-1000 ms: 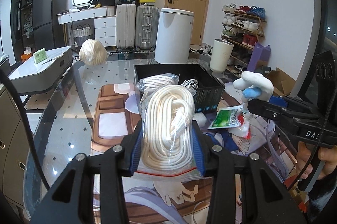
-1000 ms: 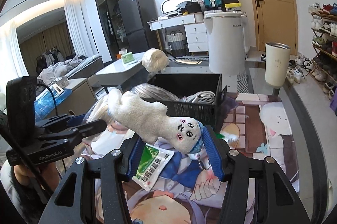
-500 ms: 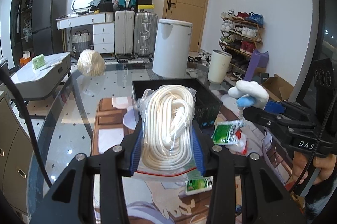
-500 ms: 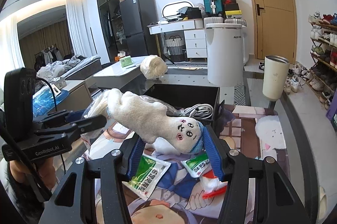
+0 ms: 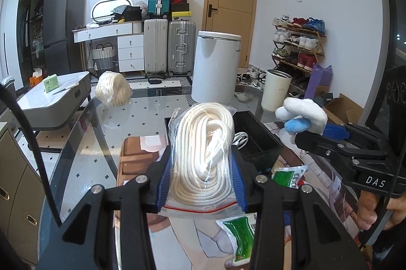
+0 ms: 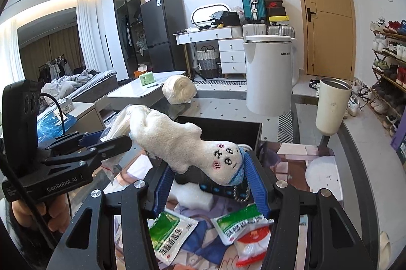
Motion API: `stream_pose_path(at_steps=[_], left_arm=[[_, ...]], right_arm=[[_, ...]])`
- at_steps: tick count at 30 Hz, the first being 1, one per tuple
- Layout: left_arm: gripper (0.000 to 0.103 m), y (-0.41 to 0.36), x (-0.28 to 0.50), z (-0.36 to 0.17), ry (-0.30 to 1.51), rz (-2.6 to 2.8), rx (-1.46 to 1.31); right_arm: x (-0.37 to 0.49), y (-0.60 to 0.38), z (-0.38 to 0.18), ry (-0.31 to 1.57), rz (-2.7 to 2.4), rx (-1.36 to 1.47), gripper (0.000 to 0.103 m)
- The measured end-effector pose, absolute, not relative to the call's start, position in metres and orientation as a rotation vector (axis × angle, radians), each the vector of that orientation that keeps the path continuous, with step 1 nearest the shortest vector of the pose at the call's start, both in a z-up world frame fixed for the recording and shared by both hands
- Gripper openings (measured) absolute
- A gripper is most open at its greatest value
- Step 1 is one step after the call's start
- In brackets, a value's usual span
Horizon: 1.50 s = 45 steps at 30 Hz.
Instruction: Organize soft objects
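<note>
Rope bag [image 5: 203, 163] clamped in my left claw [image 5: 201, 183], held up in front of the black bin [image 5: 256, 138]. Plush [image 6: 192, 148] gripped by its head in my right claw [image 6: 210, 183], also just short of the bin. Green packets [image 6: 170, 232] lie on the mat [image 6: 319, 168] below the plush.
</note>
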State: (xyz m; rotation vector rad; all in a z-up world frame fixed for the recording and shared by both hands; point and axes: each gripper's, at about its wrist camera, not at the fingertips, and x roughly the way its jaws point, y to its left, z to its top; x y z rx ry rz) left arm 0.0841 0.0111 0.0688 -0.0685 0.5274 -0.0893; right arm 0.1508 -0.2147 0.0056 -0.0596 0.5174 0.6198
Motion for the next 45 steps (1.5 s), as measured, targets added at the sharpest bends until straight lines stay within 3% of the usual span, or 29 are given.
stream_pose_path(at_steps=[45], left_arm=[[0.041, 0.034, 0.18, 0.062, 0.569, -0.061, -0.081]], right_arm=[[0.255, -0.169, -0.018, 0.645, 0.591, -0.045, 0.055]])
